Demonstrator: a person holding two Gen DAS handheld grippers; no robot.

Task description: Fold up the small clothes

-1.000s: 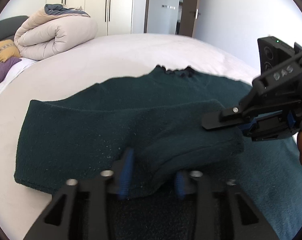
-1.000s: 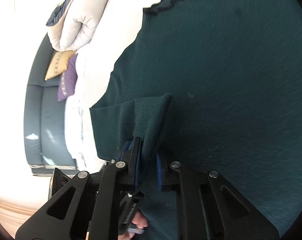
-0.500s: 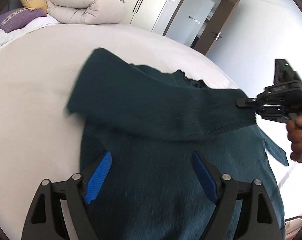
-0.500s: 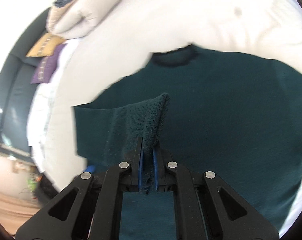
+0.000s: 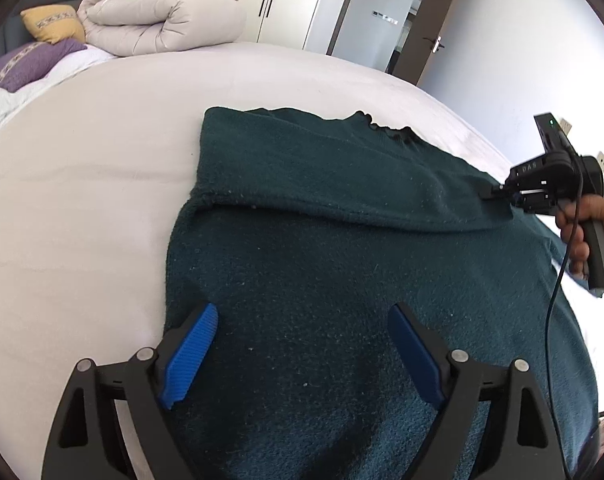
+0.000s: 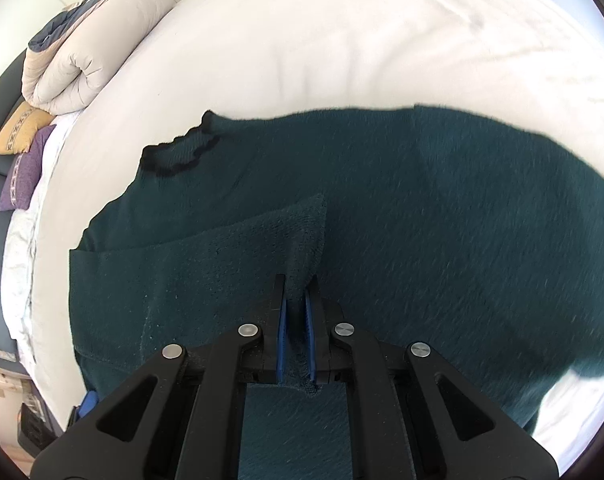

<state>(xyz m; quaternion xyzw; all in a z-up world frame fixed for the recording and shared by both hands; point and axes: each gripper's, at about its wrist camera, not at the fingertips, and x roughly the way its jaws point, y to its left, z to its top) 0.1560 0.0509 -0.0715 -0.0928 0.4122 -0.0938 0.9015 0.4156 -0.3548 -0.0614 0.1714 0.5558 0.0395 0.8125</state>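
A dark green knit sweater (image 5: 322, 264) lies on the white bed (image 5: 81, 184), collar (image 5: 386, 128) toward the far side. Its left sleeve (image 5: 342, 184) is folded across the chest. My left gripper (image 5: 302, 344) is open and empty, just above the sweater's lower left part. My right gripper (image 6: 297, 304) is shut on the sleeve's cuff end (image 6: 302, 240), low over the sweater body (image 6: 462, 240); it also shows in the left wrist view (image 5: 498, 194) at the right, held by a hand.
A rolled beige duvet (image 5: 161, 12) and yellow and purple cushions (image 5: 33, 52) lie at the head of the bed. Wardrobe doors and an open door (image 5: 418, 32) stand behind. A cable (image 5: 558, 280) hangs from the right gripper.
My left gripper let go of the sleeve and opened. My right gripper carried the cuff rightward across the chest, so the sleeve now lies folded over the body.
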